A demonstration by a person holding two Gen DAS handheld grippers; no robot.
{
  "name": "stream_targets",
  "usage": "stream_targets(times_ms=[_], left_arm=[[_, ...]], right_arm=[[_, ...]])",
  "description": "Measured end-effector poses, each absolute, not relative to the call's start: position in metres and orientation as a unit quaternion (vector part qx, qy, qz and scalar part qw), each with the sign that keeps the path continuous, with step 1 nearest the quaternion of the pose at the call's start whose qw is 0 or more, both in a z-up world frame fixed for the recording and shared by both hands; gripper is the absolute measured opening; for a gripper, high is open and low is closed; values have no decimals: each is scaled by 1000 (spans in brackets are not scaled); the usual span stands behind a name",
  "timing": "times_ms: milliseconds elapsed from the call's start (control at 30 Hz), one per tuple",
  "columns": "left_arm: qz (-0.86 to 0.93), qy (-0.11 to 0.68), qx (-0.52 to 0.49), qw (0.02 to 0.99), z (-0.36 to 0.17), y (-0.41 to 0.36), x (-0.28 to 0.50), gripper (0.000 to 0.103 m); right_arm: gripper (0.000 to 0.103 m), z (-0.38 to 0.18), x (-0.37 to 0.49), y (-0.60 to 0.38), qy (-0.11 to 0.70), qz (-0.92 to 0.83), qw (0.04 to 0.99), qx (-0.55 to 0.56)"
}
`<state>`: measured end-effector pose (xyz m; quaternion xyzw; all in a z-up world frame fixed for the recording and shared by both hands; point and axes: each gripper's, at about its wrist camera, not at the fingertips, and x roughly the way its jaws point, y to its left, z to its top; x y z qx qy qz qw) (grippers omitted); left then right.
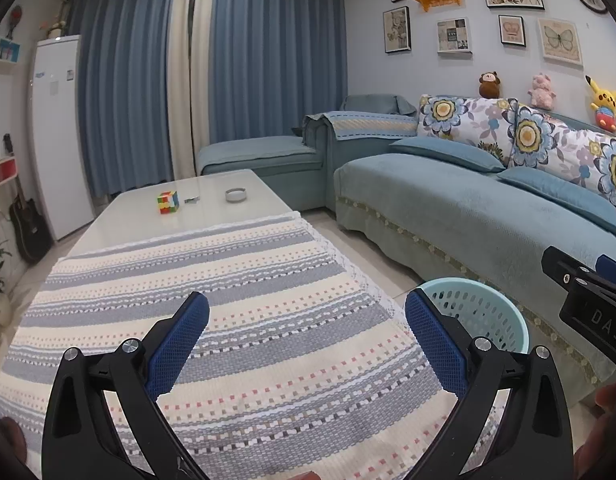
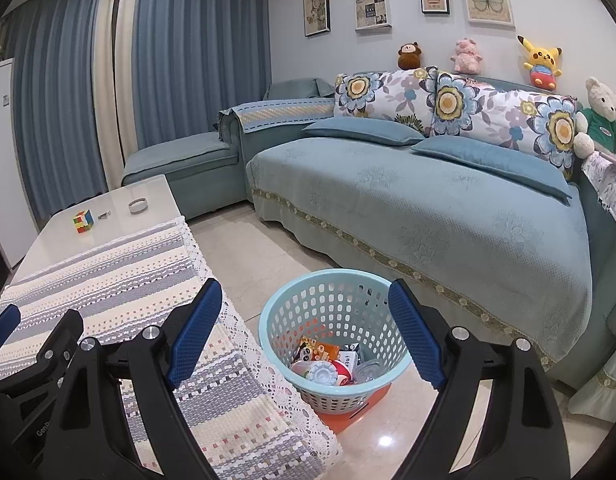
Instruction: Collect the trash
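A light blue perforated basket (image 2: pixel 331 312) stands on the floor between the table and the sofa, with wrappers and lids (image 2: pixel 327 360) lying in it. Its rim (image 1: pixel 503 300) shows in the left wrist view behind the right finger. My left gripper (image 1: pixel 306 308) hovers open over the striped tablecloth (image 1: pixel 228 280), nothing between its blue pads. My right gripper (image 2: pixel 306 300) stands open above the table's corner and the basket, also empty. Part of the right gripper (image 1: pixel 587 300) shows at the right edge of the left view, and part of the left gripper (image 2: pixel 24 344) at the left edge of the right view.
On the bare white tabletop (image 1: pixel 140 208) sit a colourful puzzle cube (image 1: pixel 168 202), a small metal item (image 1: pixel 192 200) and a round ashtray (image 1: pixel 235 195). A blue sofa (image 2: pixel 427 208) with floral cushions runs along the right. A white fridge (image 1: pixel 56 132) and a guitar (image 1: pixel 26 220) stand at the left.
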<state>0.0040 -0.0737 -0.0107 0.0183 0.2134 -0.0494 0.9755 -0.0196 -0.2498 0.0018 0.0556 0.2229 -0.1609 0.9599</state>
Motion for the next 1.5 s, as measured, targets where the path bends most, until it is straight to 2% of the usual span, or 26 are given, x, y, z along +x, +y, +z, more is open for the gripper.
stream_targets(times_ms=[1500], left_arm=[[-45,219,14,975,-12,-73,3,95]], right_arm=[[81,6,-22,-250,218,-169,960,53]])
